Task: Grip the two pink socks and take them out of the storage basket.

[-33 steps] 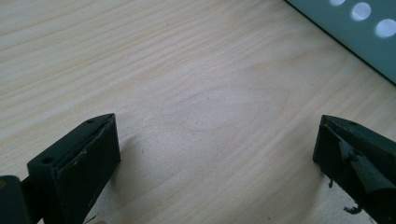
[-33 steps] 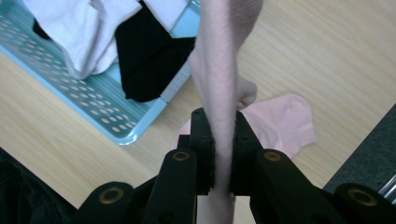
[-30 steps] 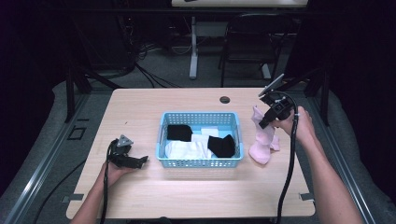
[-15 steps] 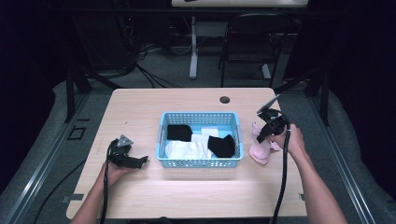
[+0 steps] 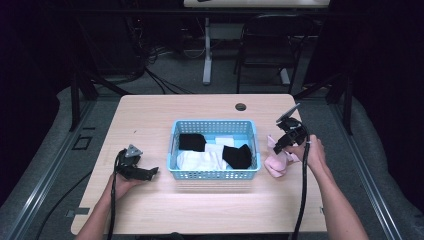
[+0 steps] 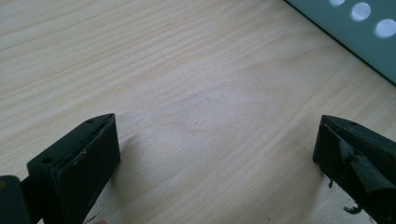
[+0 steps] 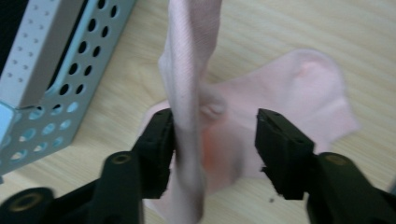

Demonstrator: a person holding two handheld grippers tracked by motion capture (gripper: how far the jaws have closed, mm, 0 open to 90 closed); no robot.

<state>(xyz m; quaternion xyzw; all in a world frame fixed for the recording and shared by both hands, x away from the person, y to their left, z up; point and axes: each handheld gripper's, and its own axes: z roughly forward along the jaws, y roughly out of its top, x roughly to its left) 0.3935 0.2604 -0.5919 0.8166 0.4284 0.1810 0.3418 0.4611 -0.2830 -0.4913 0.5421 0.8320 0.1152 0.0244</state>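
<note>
Nearest, two forearms enter from the tabletop's (image 5: 150,210) front edge. Left hand-held gripper (image 5: 150,172) lies low on the bare wood, left of the basket (image 5: 215,175), pointing toward it; its jaws stand wide apart with nothing between them, wood grain showing in the gap, and a corner of the basket wall (image 6: 369,42) visible beyond. Right hand-held gripper (image 5: 276,148) is held above the tabletop just right of the basket, jaws parted; a hanging strip of pink sock (image 7: 189,93) rests against one jaw, the other jaw stands clear of it, so the cloth is released rather than pinched. The rest of the pink sock (image 5: 276,162) lies crumpled on the wood beside the basket's right wall. Inside the basket: black socks (image 5: 237,156) over white cloth (image 5: 197,161). Farther back, a dark round hole (image 5: 240,106) marks the tabletop. Beyond, a chair (image 5: 265,45) and floor cables (image 5: 150,65).
</note>
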